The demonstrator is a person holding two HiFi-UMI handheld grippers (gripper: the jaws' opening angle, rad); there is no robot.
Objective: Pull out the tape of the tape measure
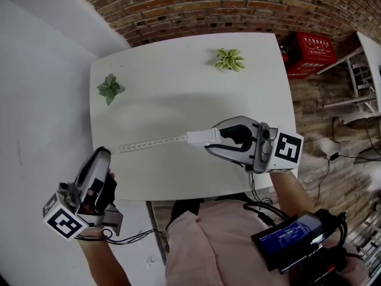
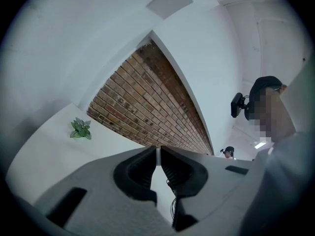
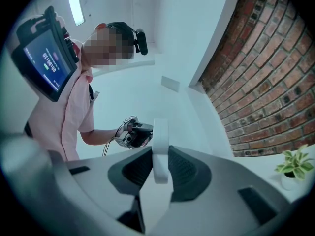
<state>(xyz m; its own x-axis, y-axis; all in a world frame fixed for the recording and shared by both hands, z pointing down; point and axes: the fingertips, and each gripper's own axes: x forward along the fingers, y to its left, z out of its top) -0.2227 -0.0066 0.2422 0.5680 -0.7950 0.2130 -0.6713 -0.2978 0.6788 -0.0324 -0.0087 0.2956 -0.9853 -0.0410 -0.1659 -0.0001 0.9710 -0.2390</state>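
Note:
My right gripper [image 1: 205,140] is shut on the white tape measure case [image 1: 196,137] above the white table [image 1: 178,100]. In the right gripper view the case [image 3: 160,151] stands edge-on between the pads. The marked tape [image 1: 152,143] runs straight out to the left, toward my left gripper [image 1: 105,152] at the table's front left edge. In the left gripper view the jaws [image 2: 158,156] are nearly together on a thin pale strip [image 2: 158,152], which looks like the tape's end. The right gripper view shows the left gripper [image 3: 133,134] in the distance.
Two small potted plants stand on the table, one at the left [image 1: 110,88] and one at the far edge [image 1: 229,59]. A red box [image 1: 309,52] and a white rack [image 1: 363,82] stand on the floor at the right. A brick wall [image 1: 238,5] runs behind.

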